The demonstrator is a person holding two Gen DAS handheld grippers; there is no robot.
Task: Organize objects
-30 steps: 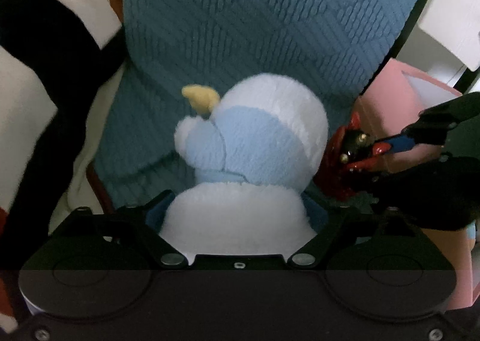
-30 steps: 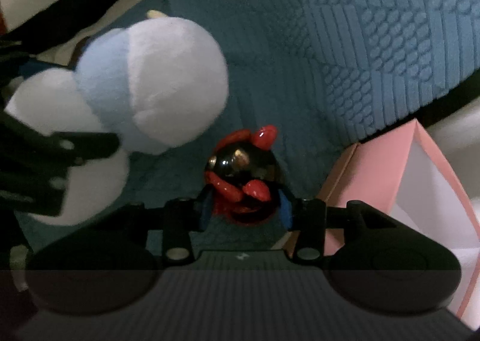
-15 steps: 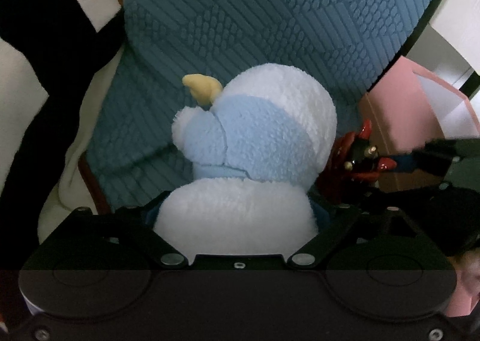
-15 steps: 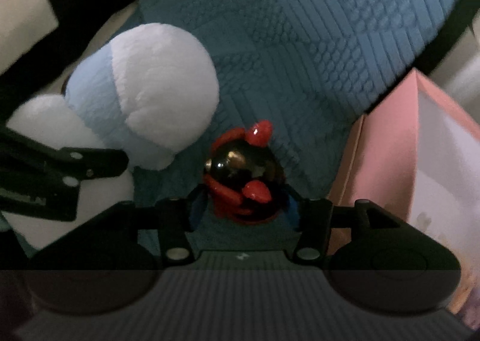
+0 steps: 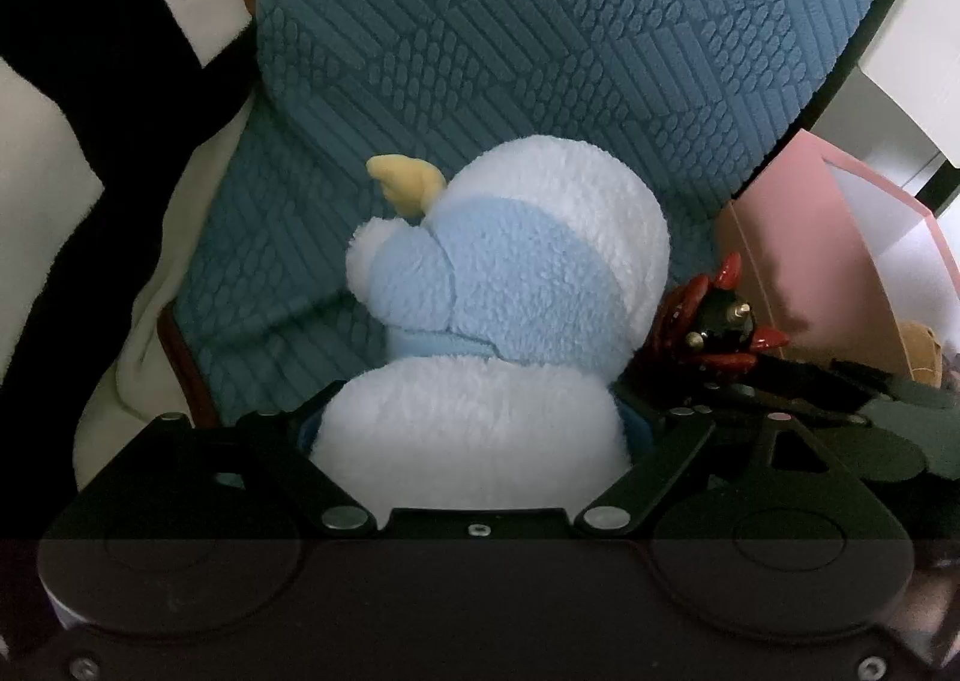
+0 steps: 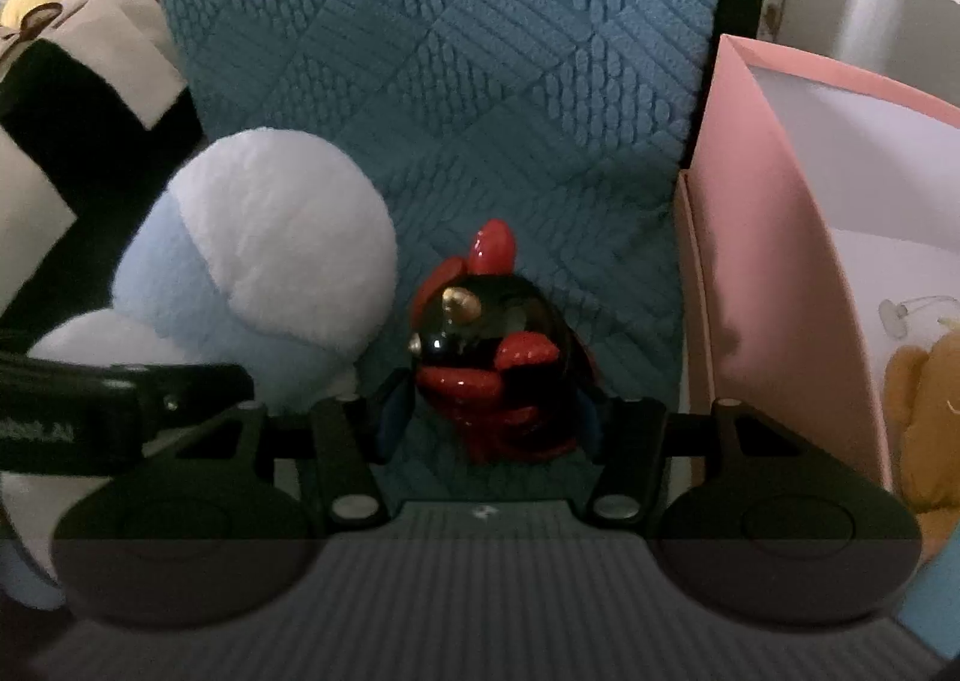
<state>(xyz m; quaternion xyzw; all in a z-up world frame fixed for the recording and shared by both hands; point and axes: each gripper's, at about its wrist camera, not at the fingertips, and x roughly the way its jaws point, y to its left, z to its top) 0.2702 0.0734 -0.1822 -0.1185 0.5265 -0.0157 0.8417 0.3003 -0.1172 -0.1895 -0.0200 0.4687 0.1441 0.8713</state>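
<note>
Sitting between the spread fingers of the left gripper (image 5: 474,429), the plush toy (image 5: 504,309) fills the lower middle of the left wrist view, its white body pressed by both blue pads, its head leaning against the blue quilted cushion (image 5: 540,39). Those jaws have just been closing a little on the soft body. Beside the plush's right flank the red-and-black figurine (image 5: 714,321) peeks out, with the pink box (image 5: 774,237) past it; compared with a second ago the figurine shows lower and closer to the plush.

From the right wrist view, the figurine (image 6: 492,345) stands upright on the cushion (image 6: 480,51) between the fingers of the right gripper (image 6: 489,417), whose jaws opened earlier in the second. I cannot tell whether the pads touch it. The plush (image 6: 252,273) stands just left of it, the pink box (image 6: 762,237) right. Earlier the figurine leaned over; now it sits straighter.
</note>
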